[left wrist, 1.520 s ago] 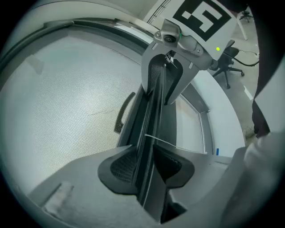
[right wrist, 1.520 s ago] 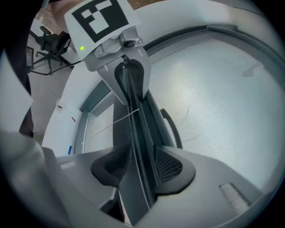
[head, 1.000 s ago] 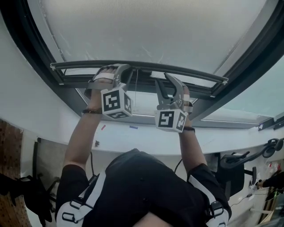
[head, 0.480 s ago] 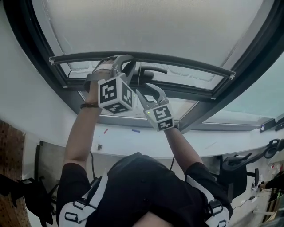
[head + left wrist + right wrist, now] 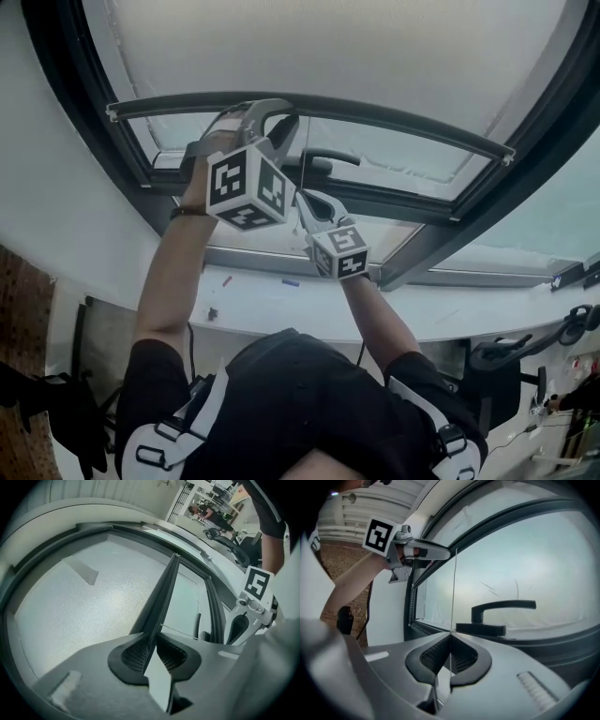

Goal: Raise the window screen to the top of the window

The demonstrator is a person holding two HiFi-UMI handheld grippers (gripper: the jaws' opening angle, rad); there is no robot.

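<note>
An indoor workroom, part office and part workshop; ahead of the jaws in both gripper views stands a large dark-framed window (image 5: 409, 602) fitted with a fine grey mesh roll-up screen (image 5: 84, 602), a thin pull cord (image 5: 453, 588) and a black lever handle (image 5: 501, 605); left of the jaws in the right gripper view a reddish-brown brick wall (image 5: 333, 555) meets a white plaster wall (image 5: 389, 616); far to the right of the jaws in the left gripper view stand black office chairs (image 5: 236, 548) and a black grid-framed partition (image 5: 180, 503); in the head view a white sill (image 5: 253, 302) runs under the window.
</note>
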